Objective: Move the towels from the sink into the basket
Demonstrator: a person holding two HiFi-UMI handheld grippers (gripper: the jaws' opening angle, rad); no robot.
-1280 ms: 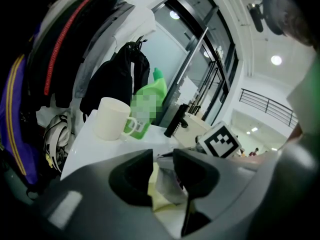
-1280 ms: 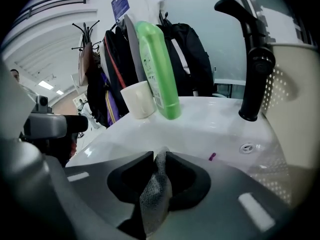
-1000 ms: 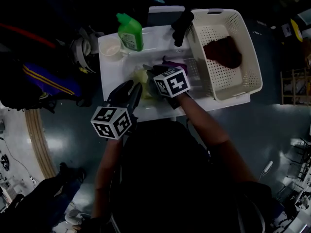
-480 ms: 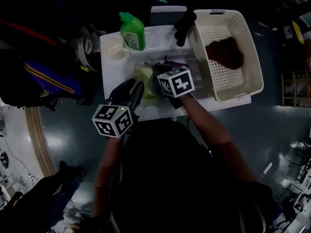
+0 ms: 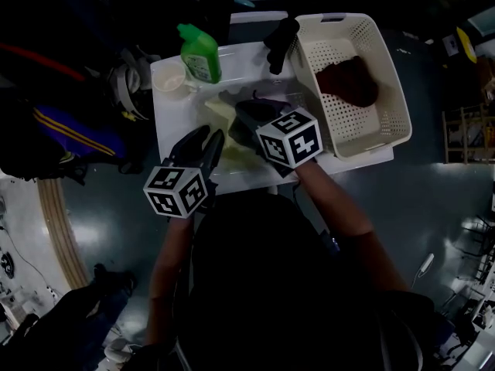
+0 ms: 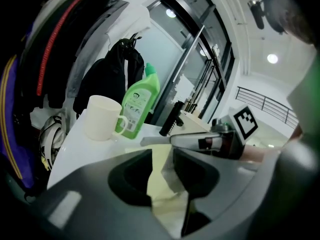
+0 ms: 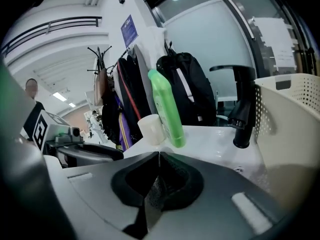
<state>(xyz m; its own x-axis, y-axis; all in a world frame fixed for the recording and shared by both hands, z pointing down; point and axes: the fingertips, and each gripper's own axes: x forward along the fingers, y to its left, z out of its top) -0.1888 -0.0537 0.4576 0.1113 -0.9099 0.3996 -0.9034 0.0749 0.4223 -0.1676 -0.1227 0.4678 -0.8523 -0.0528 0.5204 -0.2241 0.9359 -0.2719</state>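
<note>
Perforated matt plastic basket (image 5: 389, 105), glossy white sink (image 5: 173, 127), coarse-woven cloth towel (image 7: 152, 199), shiny plastic bottle (image 5: 199, 54)

The black faucet (image 5: 278, 45) is standing at the far edge of the sink (image 5: 166, 122), just beside the basket (image 5: 390, 107), narrowing the way across there. Nearer the person, the basket's perforated wall is rising above the sink top, leaving passage only over its rim. Inside, a dark red towel (image 5: 348, 82) is taking up the far half, while the near half is lying bare. The green bottle (image 5: 199, 52) and cup (image 5: 170, 78) are crowding the far left corner. The left gripper (image 5: 207, 136), jaws apart, is occupying the near edge.
</note>
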